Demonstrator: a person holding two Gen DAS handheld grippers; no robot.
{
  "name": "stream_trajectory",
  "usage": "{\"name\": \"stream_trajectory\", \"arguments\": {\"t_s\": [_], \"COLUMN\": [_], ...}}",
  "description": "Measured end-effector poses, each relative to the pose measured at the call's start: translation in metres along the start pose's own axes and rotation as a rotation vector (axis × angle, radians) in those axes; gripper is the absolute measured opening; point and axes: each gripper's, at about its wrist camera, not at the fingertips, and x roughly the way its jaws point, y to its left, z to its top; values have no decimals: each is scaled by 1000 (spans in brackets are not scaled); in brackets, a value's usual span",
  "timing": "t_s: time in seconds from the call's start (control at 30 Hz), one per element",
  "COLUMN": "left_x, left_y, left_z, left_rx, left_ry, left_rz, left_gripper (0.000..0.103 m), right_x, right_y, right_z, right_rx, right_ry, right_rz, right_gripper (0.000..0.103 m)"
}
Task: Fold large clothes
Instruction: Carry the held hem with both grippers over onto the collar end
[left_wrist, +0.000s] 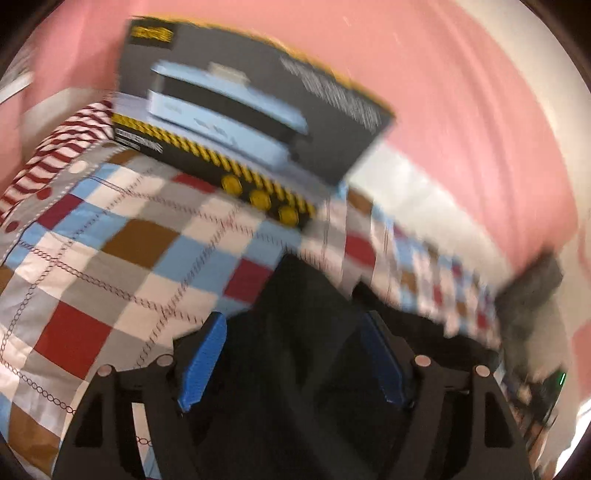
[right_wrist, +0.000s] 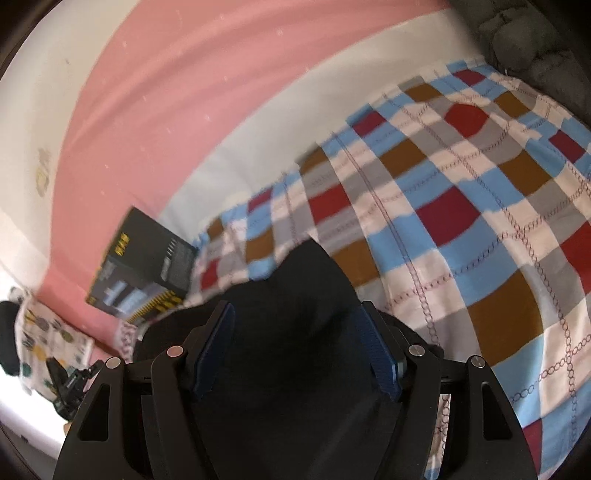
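Observation:
A black garment (left_wrist: 306, 291) lies on a checkered bedspread (left_wrist: 110, 251), reaching up between the fingers of my left gripper (left_wrist: 293, 321). That gripper is open, its blue pads (left_wrist: 201, 362) standing wide apart on either side of the cloth. In the right wrist view the same black garment (right_wrist: 306, 273) rises in a peak between the fingers of my right gripper (right_wrist: 295, 308), which is open too. Its dark blue pads (right_wrist: 380, 354) stand clear of the cloth. The near part of the garment is hidden under both grippers.
A black box with yellow hazard stripes (left_wrist: 240, 110) sits on the bedspread (right_wrist: 461, 221) by the pink wall (left_wrist: 443, 92); the right wrist view shows the box (right_wrist: 147, 266) at left. A red-and-white striped cloth (left_wrist: 62, 147) lies far left. A grey padded thing (right_wrist: 535, 44) sits top right.

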Motion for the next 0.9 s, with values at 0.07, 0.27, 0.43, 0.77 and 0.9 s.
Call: {"name": "stream_trajectory", "arguments": {"t_s": [0.07,0.27,0.43,0.77,0.9], "left_x": [18,77,62,106,105], "left_y": [-7,2,-10,-12,-15], "left_z": [-9,-21,-15,-17,-14], "left_rx": [46,50,98,138,150], "left_ry": [47,159,10,-38,-17], "left_rz": [11,96,149,286,313], "left_gripper": [77,70,22,28,35], "right_x": [19,59,50,98,93], "right_y": [-5,-21,0,-21,-14], "right_z": [-5,-8,-6,-10,-10], "right_rx": [-14,-29,-146,-113,-149], "right_ry": [48,162,75,118,122], "right_rz": [-33,-60,-132,-280,-348], "right_gripper": [69,68,14,22,32]}}
